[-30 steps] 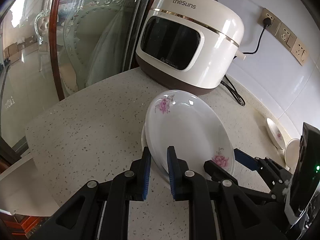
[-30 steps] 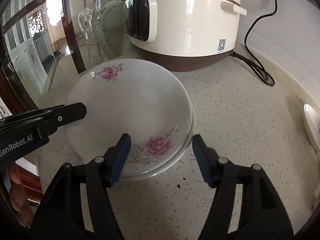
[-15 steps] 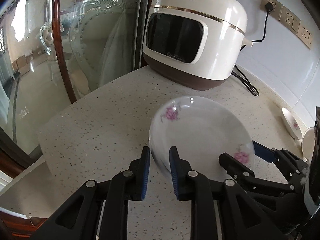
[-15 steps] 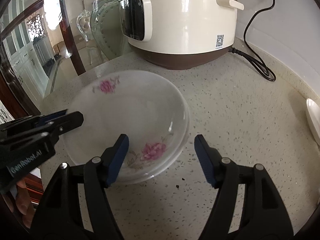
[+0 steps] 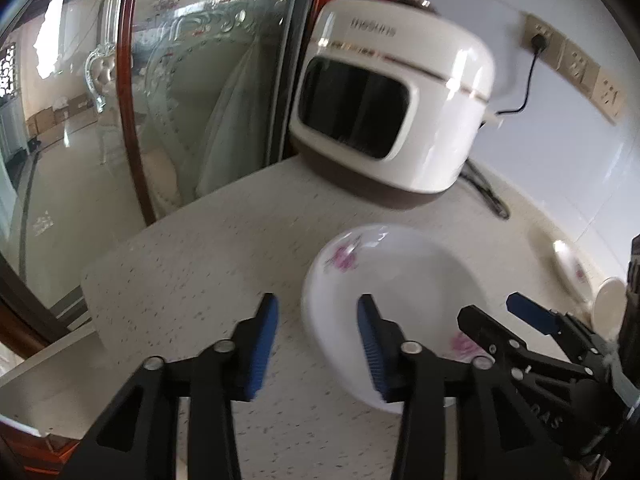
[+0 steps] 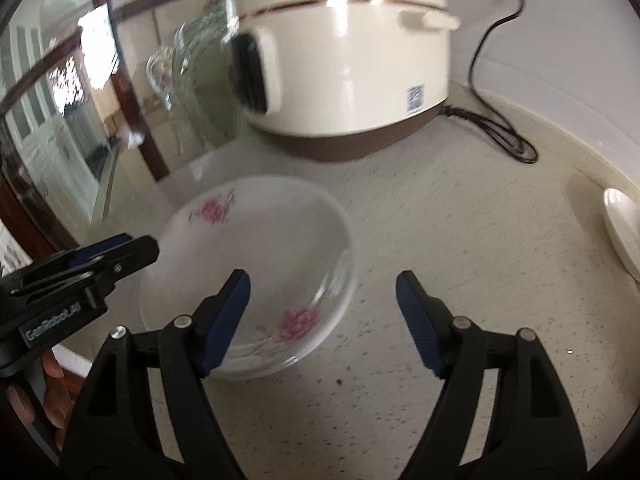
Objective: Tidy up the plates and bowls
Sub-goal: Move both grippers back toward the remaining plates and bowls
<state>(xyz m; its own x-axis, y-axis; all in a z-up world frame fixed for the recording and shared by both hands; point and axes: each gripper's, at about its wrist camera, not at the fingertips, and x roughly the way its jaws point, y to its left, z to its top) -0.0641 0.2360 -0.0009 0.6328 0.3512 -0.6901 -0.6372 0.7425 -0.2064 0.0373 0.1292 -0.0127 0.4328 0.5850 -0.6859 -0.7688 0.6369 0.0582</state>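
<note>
A white plate with pink flowers [image 5: 404, 280] [image 6: 260, 256] lies flat on the speckled counter [image 5: 192, 280]; a second rim seems to show under it. My left gripper [image 5: 318, 340] straddles the plate's left rim. Its jaws are opening and the blue pads [image 5: 264, 336] stand off the rim. My right gripper [image 6: 322, 320] straddles the right rim, its jaws also opening wider, with no pad touching. Each gripper shows in the other's view: the right gripper [image 5: 508, 320] and the left gripper [image 6: 116, 252].
A cream rice cooker [image 5: 392, 120] [image 6: 340, 60] stands behind the plate, its black cord [image 6: 500, 132] running to a wall socket [image 5: 540, 36]. More white dishes [image 5: 568, 268] [image 6: 624, 236] lie at the right. A glass door [image 5: 160, 120] and the counter's edge are at the left.
The plate, held tilted up in the left gripper, has come down flat. The left jaws have opened off its rim, and the right jaws have spread wider.
</note>
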